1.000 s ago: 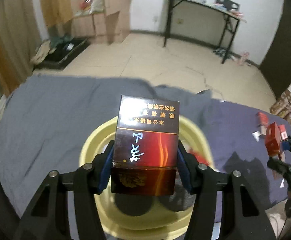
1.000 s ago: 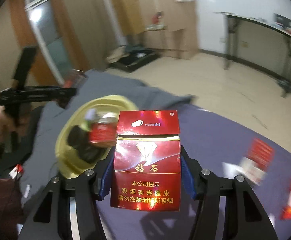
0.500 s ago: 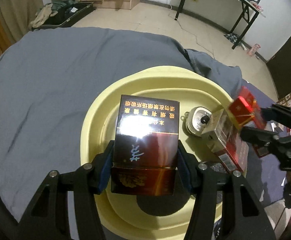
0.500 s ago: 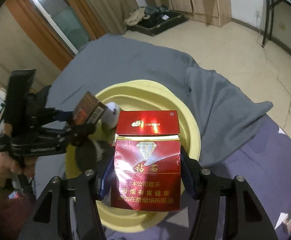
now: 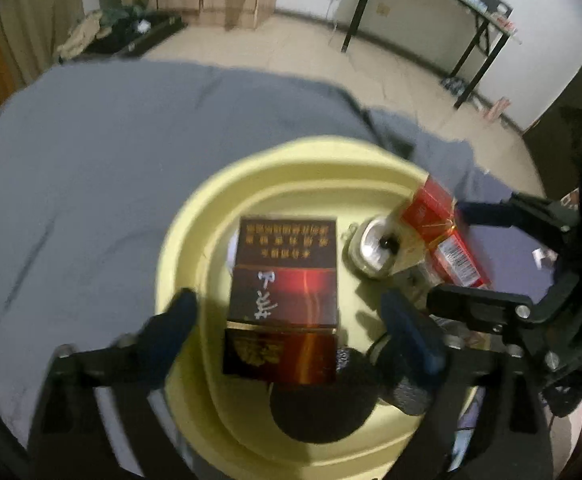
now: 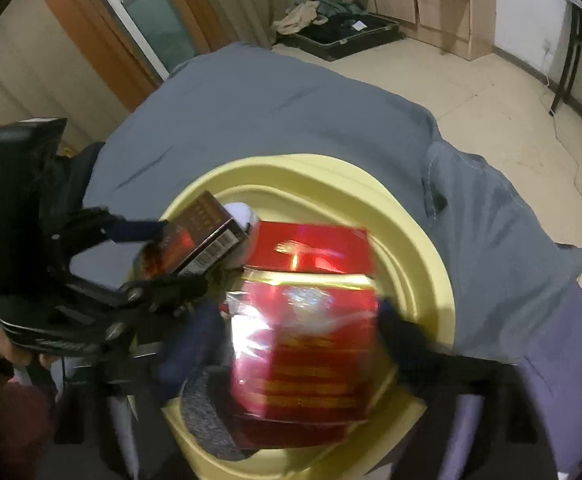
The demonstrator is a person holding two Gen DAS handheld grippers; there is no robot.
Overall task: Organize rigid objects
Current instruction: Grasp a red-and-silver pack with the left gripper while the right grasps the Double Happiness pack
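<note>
My left gripper (image 5: 287,320): spread wide in the lower half of the left wrist view; both blue-padded fingers (image 5: 179,320) stand clear of the pack, with yellow showing in the gaps, so I grip nothing.
Dark brown pack (image 5: 283,300): centre of the left wrist view, between my parted fingers and over the basin's inside; motion blur keeps me from telling whether it touches the bottom. In the right wrist view it shows at centre left (image 6: 199,244), tilted, beside the left gripper (image 6: 139,252).
My right gripper (image 6: 291,344): lower centre of the right wrist view, fingers drawn apart with a gap on each side of the red pack; the blur is heavy, but I seem to have no hold on it.
Red pack (image 6: 303,336): middle of the right wrist view, over the basin's near part. From the left wrist view it sits at centre right (image 5: 443,232), tilted at the basin's right rim, by the right gripper (image 5: 487,256).
Yellow basin (image 5: 195,216): fills the middle of both views, resting on the grey cloth (image 5: 91,160).
Inside the basin: a small round metal object (image 5: 375,248) just right of the dark pack, and a dark round thing (image 5: 323,408) at the lower centre.
Background: a black-legged table (image 5: 431,4) at the upper right of the left wrist view, tiled floor (image 6: 491,80) at the upper right of the right wrist view.
</note>
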